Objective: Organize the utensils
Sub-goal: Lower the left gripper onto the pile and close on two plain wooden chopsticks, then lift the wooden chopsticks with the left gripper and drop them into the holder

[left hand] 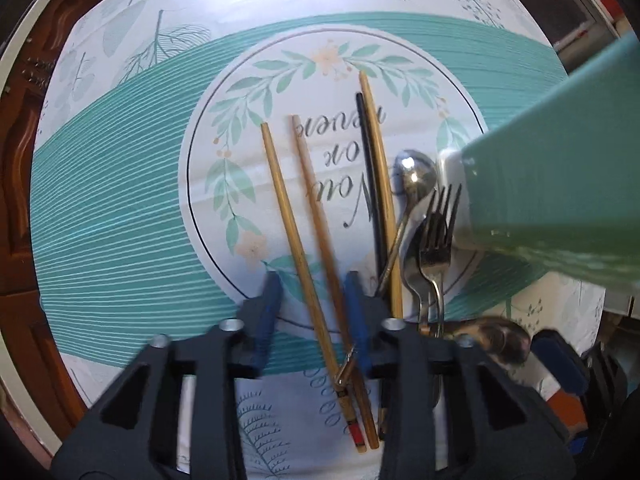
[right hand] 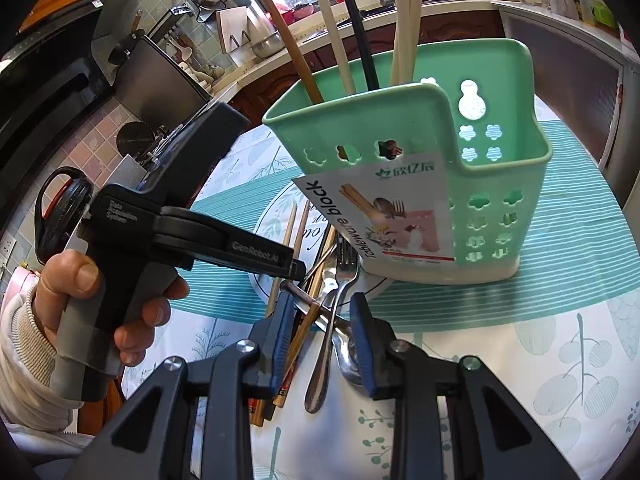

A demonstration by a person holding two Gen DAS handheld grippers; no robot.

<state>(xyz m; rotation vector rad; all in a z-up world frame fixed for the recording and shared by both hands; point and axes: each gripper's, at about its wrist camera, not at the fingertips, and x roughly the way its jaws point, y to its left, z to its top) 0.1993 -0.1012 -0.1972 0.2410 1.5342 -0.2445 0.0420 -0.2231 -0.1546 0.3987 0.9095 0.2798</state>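
Your left tongs (left hand: pixel 312 292) point straight down with two bamboo chopsticks (left hand: pixel 294 236) lying between the blue pads (left hand: pixel 270 300), which stand apart and press on neither. Just right of them lie a third bamboo stick, a black chopstick (left hand: pixel 370 168), a spoon (left hand: pixel 414 178) and a fork (left hand: pixel 436 236). Your right tongs (right hand: pixel 320 320) hang part-open over the crossed handles, gripping nothing. Beyond both, on the worktop (right hand: pixel 560 340), stands the green holder (right hand: pixel 400 136), already carrying several chopsticks.

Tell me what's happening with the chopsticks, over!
Left gripper open, straddling two bamboo chopsticks. Right gripper open, empty, above the fork. Green holder upright, other chopsticks inside. Path to holder looks clear.
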